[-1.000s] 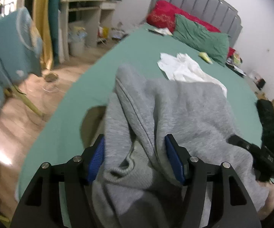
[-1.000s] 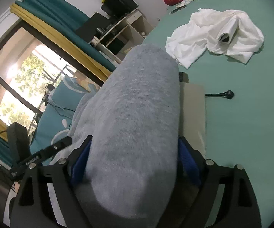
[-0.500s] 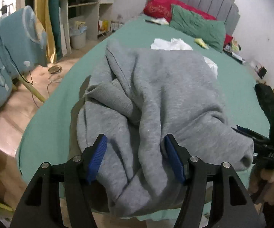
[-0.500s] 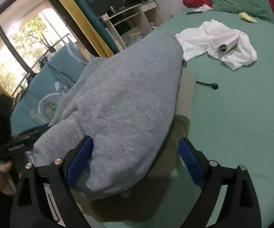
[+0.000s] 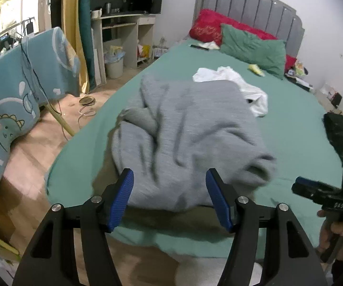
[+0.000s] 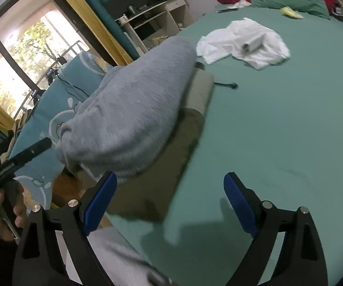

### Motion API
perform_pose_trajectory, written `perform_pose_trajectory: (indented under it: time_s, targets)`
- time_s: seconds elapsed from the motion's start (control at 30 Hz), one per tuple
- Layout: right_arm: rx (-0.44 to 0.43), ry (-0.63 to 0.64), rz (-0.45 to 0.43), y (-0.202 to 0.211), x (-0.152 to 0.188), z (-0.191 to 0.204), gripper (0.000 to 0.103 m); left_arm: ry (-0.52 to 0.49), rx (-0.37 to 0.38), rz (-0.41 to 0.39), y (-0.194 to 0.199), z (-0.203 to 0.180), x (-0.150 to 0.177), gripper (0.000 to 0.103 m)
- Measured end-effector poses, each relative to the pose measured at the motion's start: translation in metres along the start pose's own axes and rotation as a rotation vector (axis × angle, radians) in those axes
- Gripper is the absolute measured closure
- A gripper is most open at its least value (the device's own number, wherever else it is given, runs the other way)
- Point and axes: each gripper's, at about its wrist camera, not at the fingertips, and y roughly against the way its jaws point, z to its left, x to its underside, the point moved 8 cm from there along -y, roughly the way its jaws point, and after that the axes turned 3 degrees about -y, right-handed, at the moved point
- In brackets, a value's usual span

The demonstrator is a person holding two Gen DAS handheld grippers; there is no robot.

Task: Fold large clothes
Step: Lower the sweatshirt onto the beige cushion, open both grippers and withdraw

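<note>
Both jaws spread and empty on left gripper point(image 5: 169, 196) and right gripper point(image 6: 170, 203), grey sweatshirt point(image 5: 185, 138) bunched on tan cloth point(image 6: 171, 164) at the bed point(image 6: 278, 131) edge; likely between folds, needing a fresh 2-corner grip

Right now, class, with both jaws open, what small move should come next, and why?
Probably close the left gripper on the near hem of the grey sweater: it lies bunched and creased on a tan board, held by neither gripper, so it needs spreading flat first.
</note>
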Motion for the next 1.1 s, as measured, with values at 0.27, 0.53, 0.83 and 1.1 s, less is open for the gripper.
perform_pose_trajectory:
  time_s: [0.27,0.53,0.83,1.1]
  targets:
    - [0.038,-0.056,-0.033,0.053,0.028,-0.036,0.012,0.015,0.061,-0.018,0.023,-0.057,0.015,0.037]
    - [0.084,-0.112,-0.079,0.104,0.044,-0.076,0.012,-0.018,0.108,-0.026,0.039,-0.111,0.026,0.037]
    - [0.159,-0.138,-0.167,0.171,0.046,-0.115,0.012,-0.064,0.172,-0.047,0.06,-0.176,0.029,0.037]
    - [0.255,-0.115,-0.269,0.245,0.041,-0.137,0.012,-0.109,0.178,-0.148,0.092,-0.232,0.02,0.035]
